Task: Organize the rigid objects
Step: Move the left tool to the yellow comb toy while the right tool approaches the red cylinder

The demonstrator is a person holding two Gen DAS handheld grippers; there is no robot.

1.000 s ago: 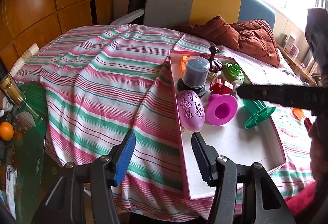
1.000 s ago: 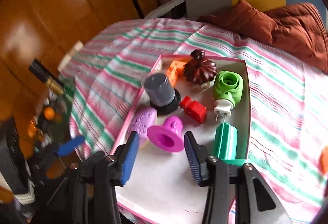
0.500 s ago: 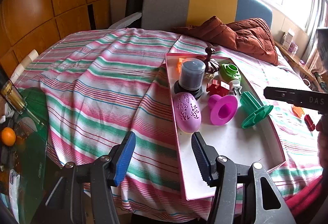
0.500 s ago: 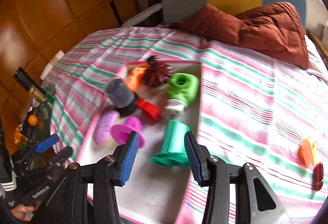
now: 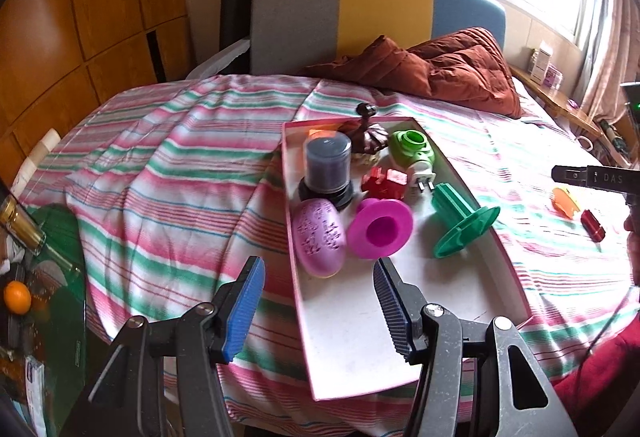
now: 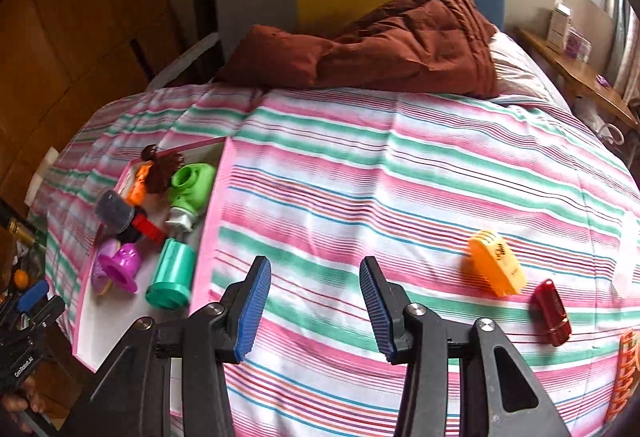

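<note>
A pink-rimmed white tray (image 5: 360,337) (image 6: 96,329) lies on the striped cloth. It holds a purple oval case (image 5: 319,236), a magenta cup (image 5: 380,228) (image 6: 118,266), a teal spool (image 5: 464,221) (image 6: 170,274), a green plug (image 5: 414,153) (image 6: 192,187), a red block (image 5: 384,181), a grey jar (image 5: 328,167) and a brown pumpkin (image 5: 366,137). An orange piece (image 6: 494,263) (image 5: 565,202) and a red cylinder (image 6: 551,313) (image 5: 593,225) lie on the cloth to the right. My left gripper (image 5: 318,311) is open and empty at the tray's near-left edge. My right gripper (image 6: 314,307) is open and empty over the cloth, left of the orange piece.
A rust-brown quilt (image 6: 380,45) lies at the far end against a grey, yellow and blue headboard (image 5: 360,13). A glass table with a bottle (image 5: 20,227) and an orange fruit (image 5: 17,297) stands at the left. An orange ribbed item (image 6: 624,377) lies at the right edge.
My right gripper has swung right, away from the tray and out over the cloth toward the orange piece and red cylinder. The left gripper has stayed near the tray's edge.
</note>
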